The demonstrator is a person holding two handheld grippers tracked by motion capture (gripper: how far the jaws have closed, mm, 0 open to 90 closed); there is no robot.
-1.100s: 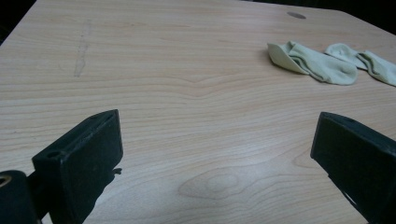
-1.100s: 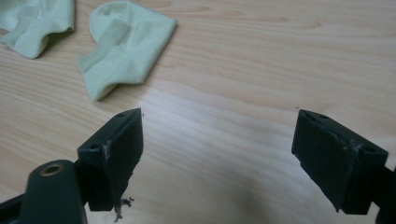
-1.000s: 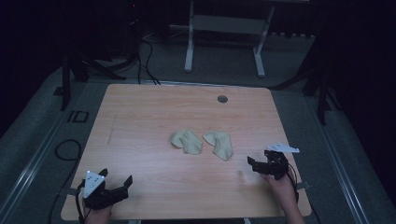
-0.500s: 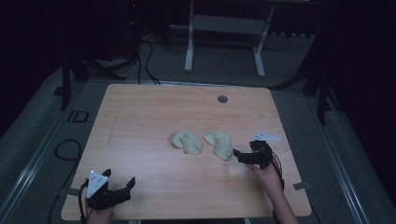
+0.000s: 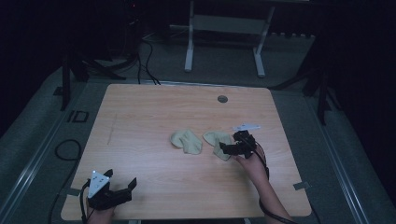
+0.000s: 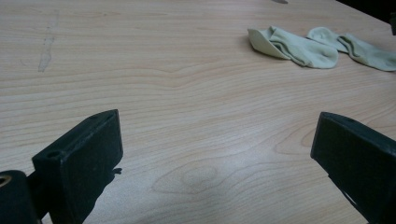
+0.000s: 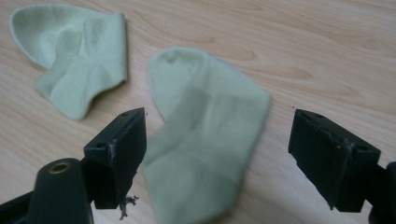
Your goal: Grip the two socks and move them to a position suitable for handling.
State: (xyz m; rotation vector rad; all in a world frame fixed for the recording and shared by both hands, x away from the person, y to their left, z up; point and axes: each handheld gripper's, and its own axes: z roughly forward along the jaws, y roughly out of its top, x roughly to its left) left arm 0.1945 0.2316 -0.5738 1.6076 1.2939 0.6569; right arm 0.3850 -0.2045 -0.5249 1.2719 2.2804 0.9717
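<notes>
Two pale green socks lie side by side mid-worktop. The right gripper (image 5: 232, 148) has its fingers (image 7: 119, 149) spread wide, holding nothing, poised over the right sock (image 7: 205, 135), which lies flat between them. The left sock (image 5: 187, 141) sits just beside it. The left gripper (image 5: 119, 191), fingers wide apart and empty, rests near the wooden worktop's (image 5: 154, 112) front left corner, well apart from both socks.

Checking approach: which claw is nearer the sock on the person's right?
Right. The right claw hangs open over that sock; the left claw sits at the table's near-left corner.
</notes>
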